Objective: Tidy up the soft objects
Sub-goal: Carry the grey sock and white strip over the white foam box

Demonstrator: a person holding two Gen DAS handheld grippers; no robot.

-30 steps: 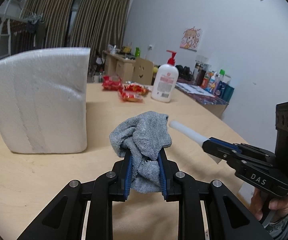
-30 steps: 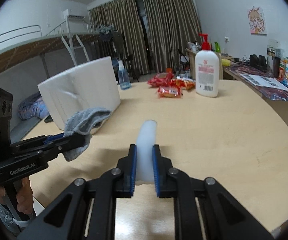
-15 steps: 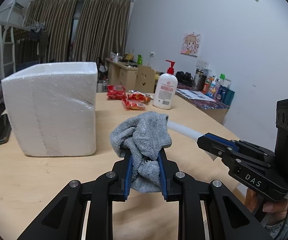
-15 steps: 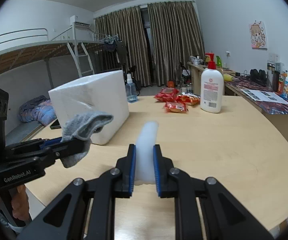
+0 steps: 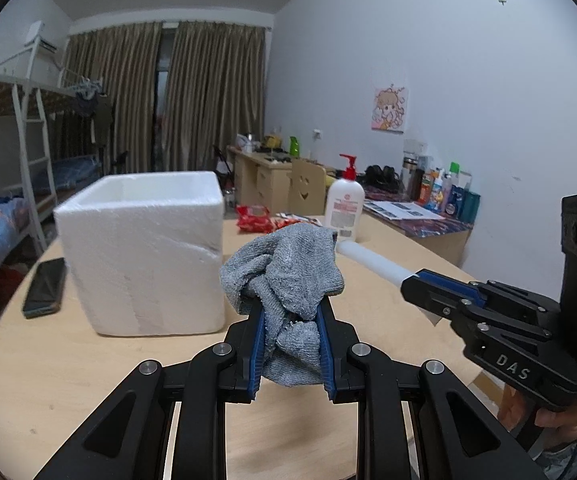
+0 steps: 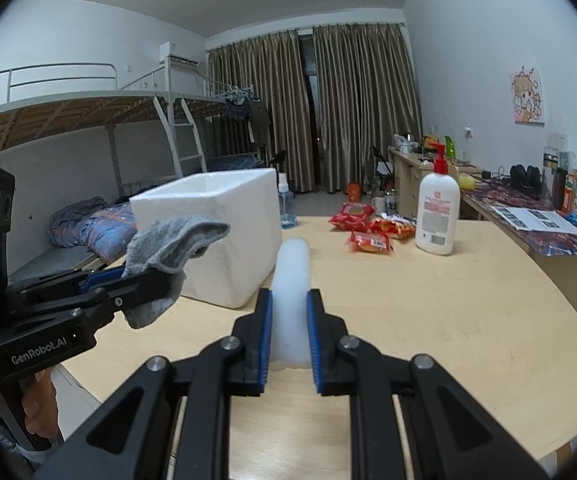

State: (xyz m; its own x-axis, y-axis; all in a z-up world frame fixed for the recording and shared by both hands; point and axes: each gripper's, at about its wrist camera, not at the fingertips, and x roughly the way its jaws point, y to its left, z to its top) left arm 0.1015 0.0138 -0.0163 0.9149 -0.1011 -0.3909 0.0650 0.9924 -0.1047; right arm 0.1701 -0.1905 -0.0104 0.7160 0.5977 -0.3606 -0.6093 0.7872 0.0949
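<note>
A crumpled grey cloth (image 5: 284,276) bulges out of my left gripper (image 5: 290,320), which is shut on it above the wooden table (image 5: 68,368). My right gripper (image 6: 288,308) is shut on a white foam tube (image 6: 291,280) that sticks forward past its blue pads. An open white foam box (image 5: 144,252) stands on the table, ahead and left of the cloth. In the left wrist view the right gripper (image 5: 416,284) comes in from the right with the foam tube (image 5: 368,258). In the right wrist view the left gripper (image 6: 176,276) holds the grey cloth (image 6: 172,244) beside the foam box (image 6: 216,236).
A white lotion pump bottle (image 6: 437,216) and red snack packets (image 6: 370,228) sit at the table's far side. A dark phone (image 5: 45,286) lies left of the box. A bunk bed (image 6: 88,152) stands beyond the table, a cluttered desk (image 5: 420,216) along the right wall.
Both grippers have risen with their loads, so the top rim and inside of the foam box now show. Neither grip has changed.
</note>
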